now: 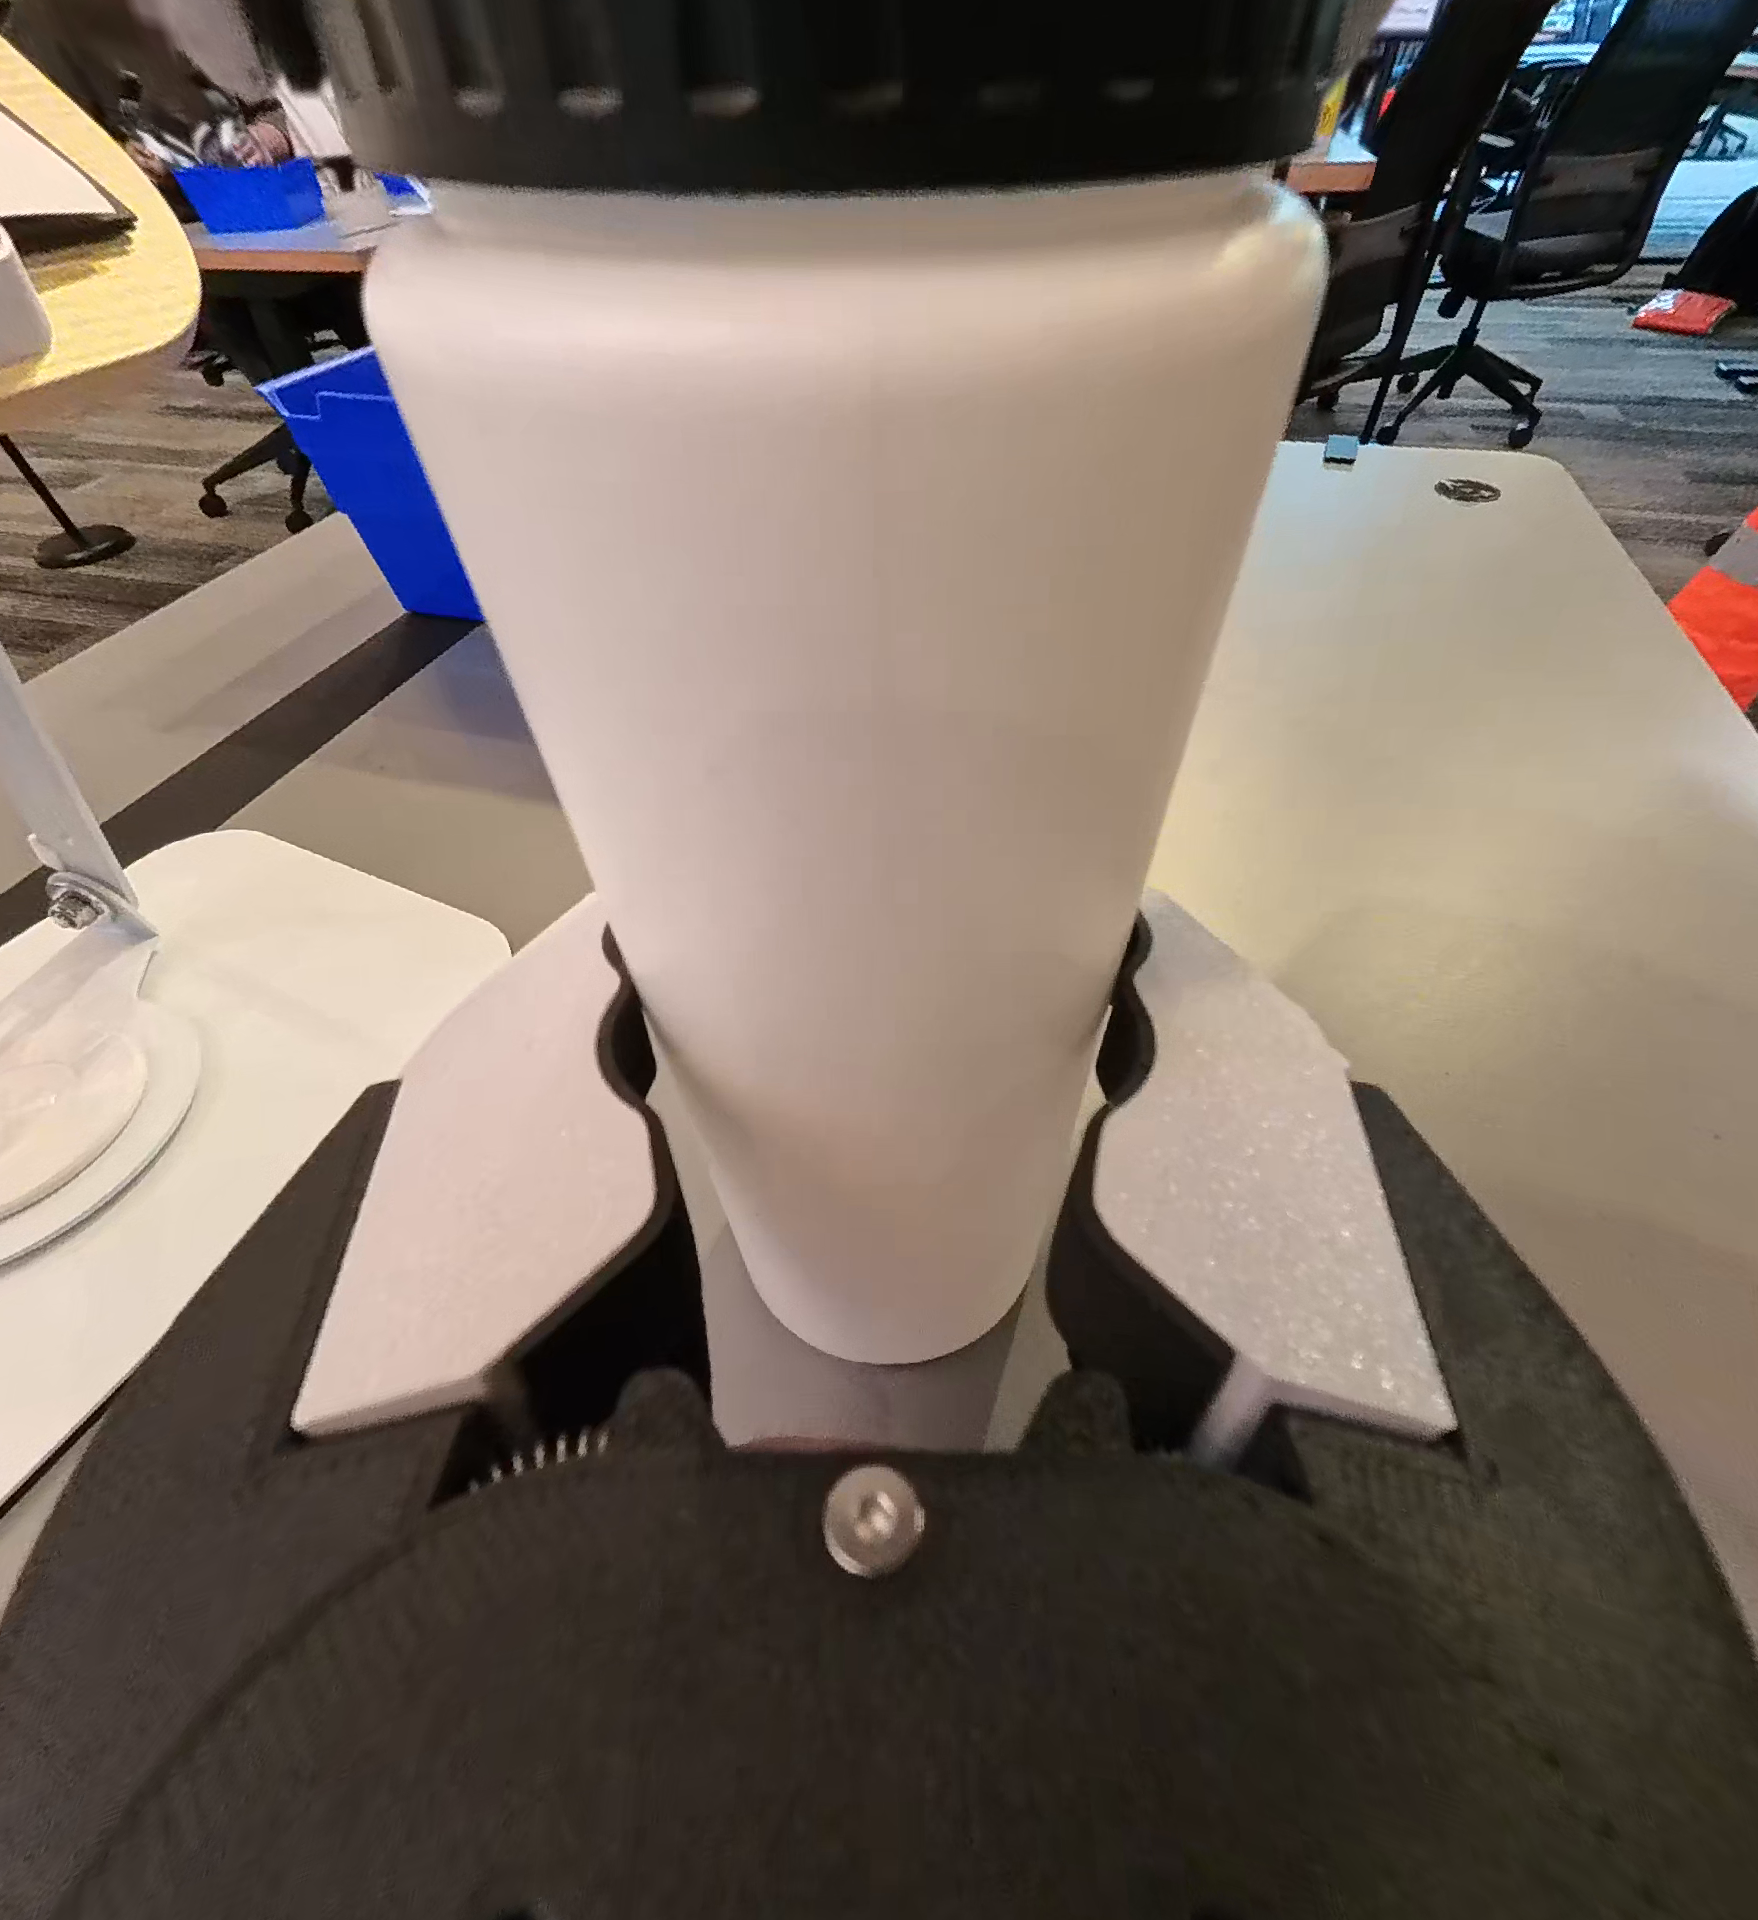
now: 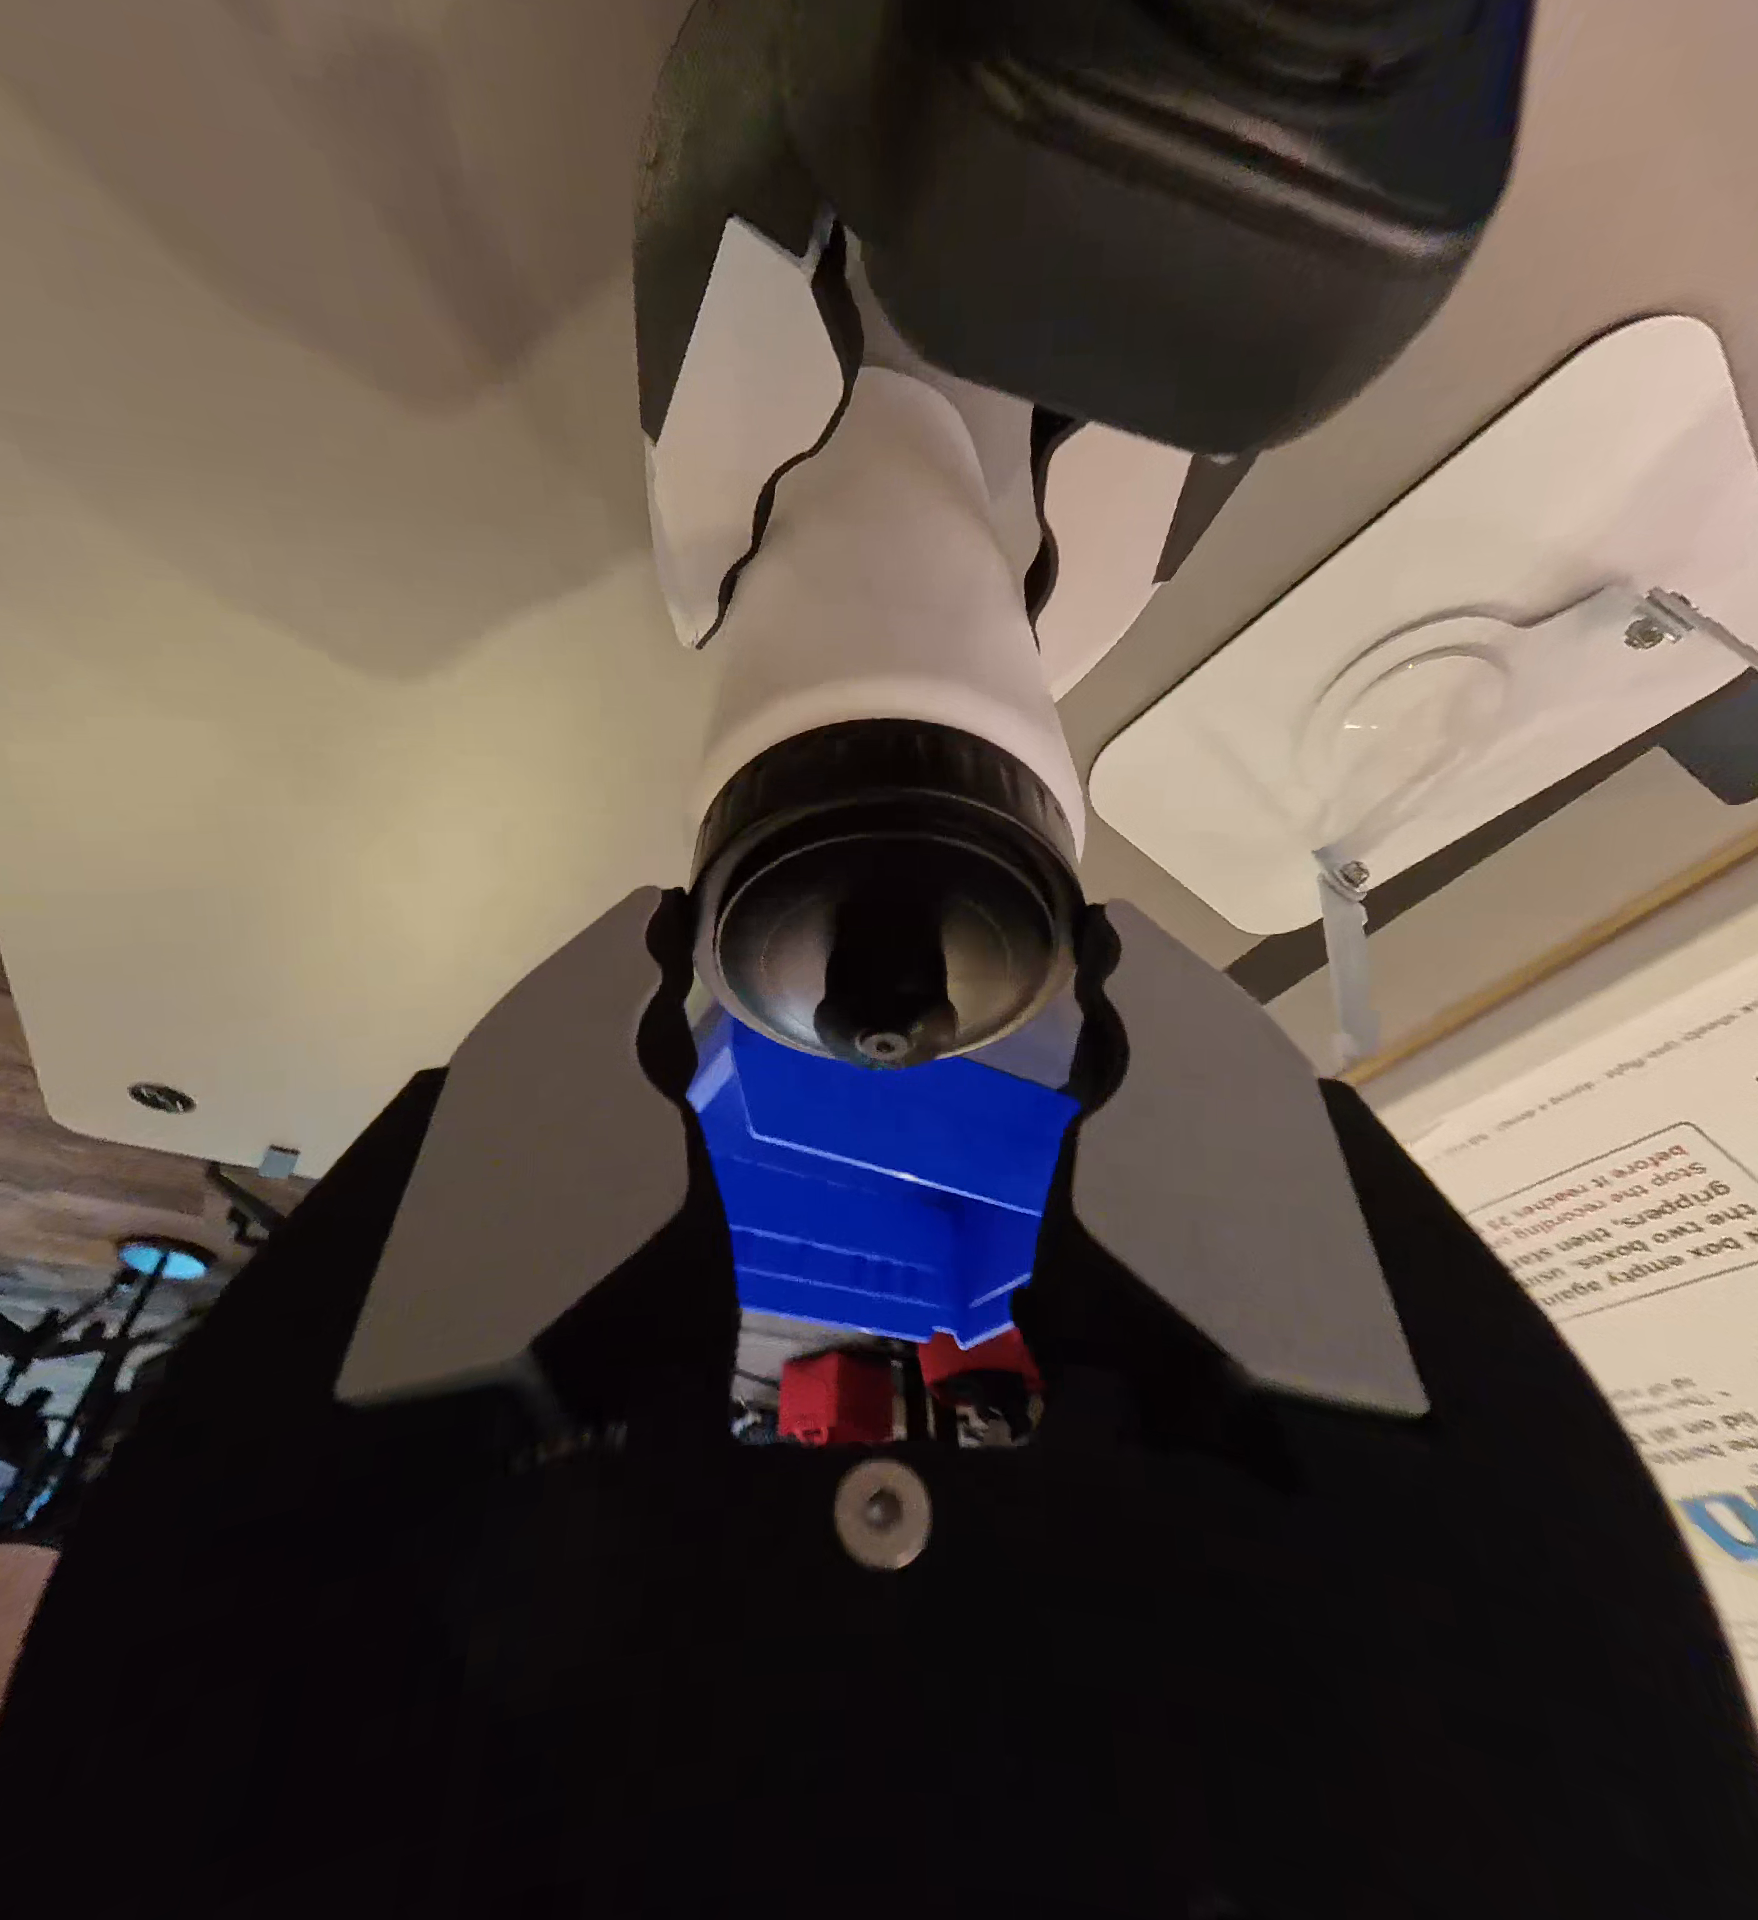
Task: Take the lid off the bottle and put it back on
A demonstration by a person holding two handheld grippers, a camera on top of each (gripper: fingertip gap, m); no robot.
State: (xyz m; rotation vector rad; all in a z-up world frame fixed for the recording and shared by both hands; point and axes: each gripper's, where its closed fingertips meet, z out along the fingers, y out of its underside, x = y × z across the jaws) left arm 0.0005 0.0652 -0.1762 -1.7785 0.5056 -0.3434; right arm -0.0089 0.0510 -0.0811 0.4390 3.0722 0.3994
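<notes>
Left wrist view: a tall white plastic bottle (image 1: 854,727) is seen clamped low on its body between the jaws of the left gripper (image 1: 870,1049), whose white-faced fingers (image 1: 501,1226) press against both of its sides. Its base is seen above the pale grey tabletop (image 1: 1477,883), though contact with the surface cannot be told. A ribbed black screw lid (image 1: 833,94) is seated on the bottle's neck. A white flat stand base (image 1: 262,997) lies near the tabletop's left edge, and a blue plastic bin (image 1: 376,488) stands on the floor beyond the far edge.

Right wrist view: the scene is shown inverted. The same lid (image 2: 885,904) is met from above by the right gripper (image 2: 885,997), whose jaws are set narrowly at the lid's two sides; firm contact cannot be told. The left gripper (image 2: 906,499) is seen farther off, closed around the bottle (image 2: 885,623). The stand base (image 2: 1457,623) lies just beside it.
</notes>
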